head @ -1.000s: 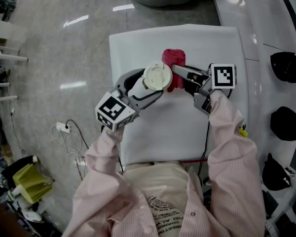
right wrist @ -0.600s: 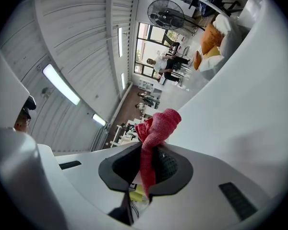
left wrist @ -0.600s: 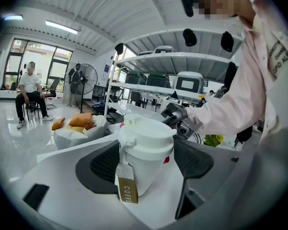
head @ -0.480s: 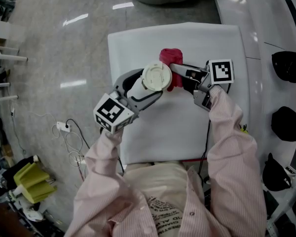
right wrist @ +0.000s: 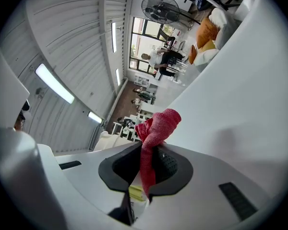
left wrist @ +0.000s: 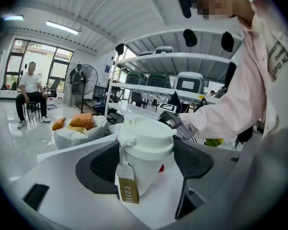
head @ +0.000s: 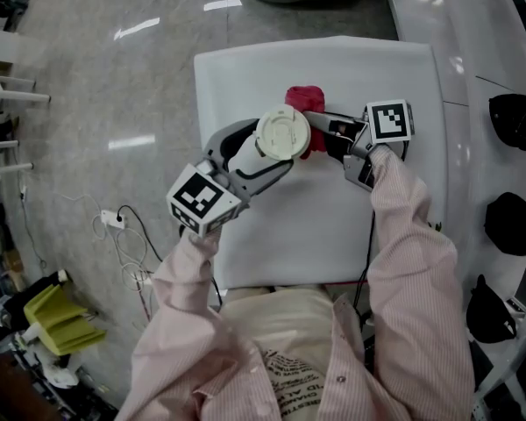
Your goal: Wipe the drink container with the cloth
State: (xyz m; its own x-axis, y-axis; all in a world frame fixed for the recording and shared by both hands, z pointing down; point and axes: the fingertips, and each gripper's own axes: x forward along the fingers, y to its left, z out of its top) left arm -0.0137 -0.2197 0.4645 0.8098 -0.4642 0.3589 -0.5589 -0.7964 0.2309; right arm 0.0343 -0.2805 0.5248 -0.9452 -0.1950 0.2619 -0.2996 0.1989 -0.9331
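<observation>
Clamping white lidded coffee cup point(head: 282, 134) between fingers of left gripper point(head: 267, 147); pinching crumpled red cloth point(head: 305, 97) in right gripper point(head: 311, 128), nudged slightly against cup: judged mid-wipe.

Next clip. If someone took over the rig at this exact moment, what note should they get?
Left gripper: shut on the white lidded cup, held upright over the white table.
Right gripper: shut on the red cloth, which is bunched at the cup's far side; contact unclear.
Done: both things are gripped and brought together.
Left: rub the cloth around the cup's wall and lid. How much is already wiped cannot be told.
</observation>
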